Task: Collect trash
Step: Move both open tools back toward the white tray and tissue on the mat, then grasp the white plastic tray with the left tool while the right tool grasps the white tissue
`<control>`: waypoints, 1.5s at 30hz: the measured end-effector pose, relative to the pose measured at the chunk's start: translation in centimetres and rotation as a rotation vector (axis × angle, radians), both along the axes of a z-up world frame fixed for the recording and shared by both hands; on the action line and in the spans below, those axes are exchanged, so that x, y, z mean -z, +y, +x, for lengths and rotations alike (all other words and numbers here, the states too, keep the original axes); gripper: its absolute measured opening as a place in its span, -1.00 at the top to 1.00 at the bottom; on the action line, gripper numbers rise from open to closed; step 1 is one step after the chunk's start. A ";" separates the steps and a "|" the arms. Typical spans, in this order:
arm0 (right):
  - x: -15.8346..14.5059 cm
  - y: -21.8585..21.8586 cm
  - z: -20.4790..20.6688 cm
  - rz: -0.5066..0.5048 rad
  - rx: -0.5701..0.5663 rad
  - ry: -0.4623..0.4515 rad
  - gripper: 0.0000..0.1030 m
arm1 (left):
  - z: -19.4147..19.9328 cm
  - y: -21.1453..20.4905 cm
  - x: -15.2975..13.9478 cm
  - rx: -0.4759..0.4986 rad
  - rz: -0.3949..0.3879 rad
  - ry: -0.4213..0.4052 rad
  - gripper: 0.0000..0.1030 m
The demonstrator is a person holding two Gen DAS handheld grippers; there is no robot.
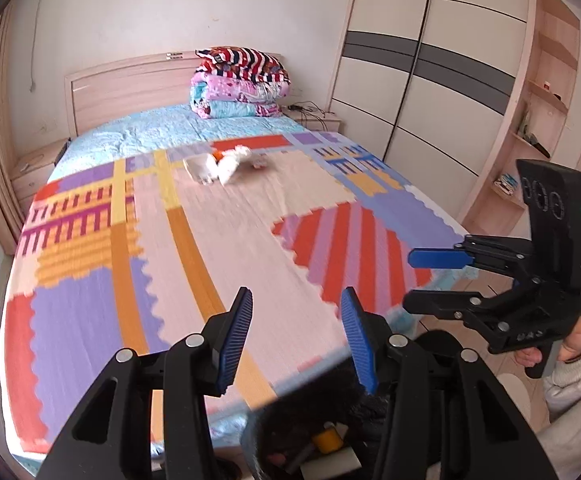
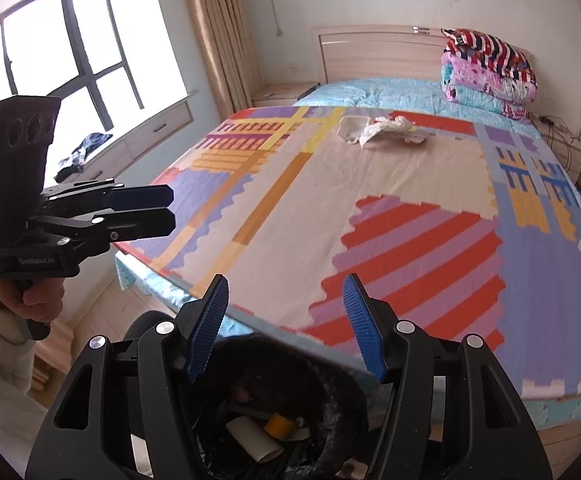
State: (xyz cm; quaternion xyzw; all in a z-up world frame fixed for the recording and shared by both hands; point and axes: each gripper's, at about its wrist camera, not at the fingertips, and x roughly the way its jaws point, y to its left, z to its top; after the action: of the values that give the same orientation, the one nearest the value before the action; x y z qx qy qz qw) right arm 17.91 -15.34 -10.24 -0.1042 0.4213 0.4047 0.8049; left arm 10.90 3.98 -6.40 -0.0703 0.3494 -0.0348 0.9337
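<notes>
I had both tools over the foot of the bed (image 2: pixel 370 184). My left gripper (image 1: pixel 296 336) stood released, nothing between its blue pads, and my right gripper (image 2: pixel 286 326) was likewise parted and empty. The trash (image 2: pixel 378 130), crumpled white paper beside a white tray, lay far up the patterned cover, well apart from both. Just below me sat the black bin (image 2: pixel 274 412), some scraps already inside.

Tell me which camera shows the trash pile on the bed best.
The right wrist view. There the trash pile is sharp: a white container with crumpled paper beside it on the patterned bedspread. In the left wrist view the same pile is motion-blurred, just white lumps with an orange spot.
</notes>
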 end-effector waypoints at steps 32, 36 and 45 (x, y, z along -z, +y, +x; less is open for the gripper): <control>1.4 11.9 23.4 -0.120 0.095 -0.109 -0.15 | 25.0 15.8 4.7 -0.218 -0.106 0.124 0.15; 3.6 12.1 27.1 -0.111 0.146 -0.026 -0.15 | 26.9 16.0 5.3 -0.231 -0.080 0.135 0.15; 7.1 12.2 30.7 -0.069 0.227 0.098 -0.14 | 29.8 16.6 7.8 -0.235 -0.068 0.199 0.32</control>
State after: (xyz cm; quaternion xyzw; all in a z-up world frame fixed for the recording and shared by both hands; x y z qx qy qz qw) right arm 48.64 -3.17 -17.33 -0.0637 0.4830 0.3008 0.8199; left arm 40.67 20.61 -14.18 -0.1452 0.4280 0.0700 0.8893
